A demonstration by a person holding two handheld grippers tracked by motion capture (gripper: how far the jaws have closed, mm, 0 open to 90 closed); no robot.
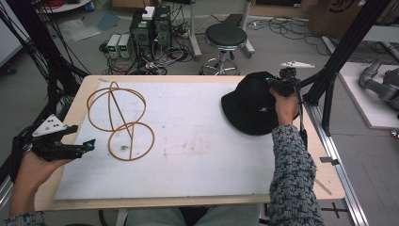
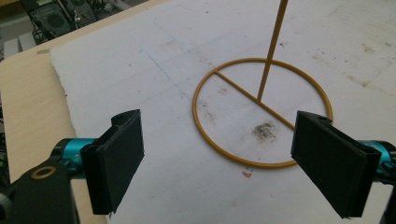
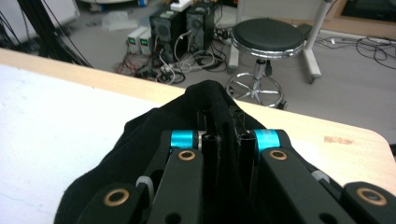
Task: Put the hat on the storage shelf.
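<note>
High view: wire stand [image 1: 120, 121] beside hat [image 1: 249, 110]

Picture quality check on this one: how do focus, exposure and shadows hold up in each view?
High view: soft and low in detail, evenly lit, faint shadows. Left gripper view: sharp on the yellow wire stand, with bright, slightly washed white board. Right gripper view: the black hat loses detail in the dark; the stool behind is clear.

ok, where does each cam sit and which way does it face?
High view: above the person's side, facing forward and down on the table; both forearms, left gripper, right gripper.
Left gripper view: along its open jaws at the wire stand.
Right gripper view: along its jaws, shut on the black hat, stool beyond.
Shared: hat and stool appear in high and right gripper views.
</note>
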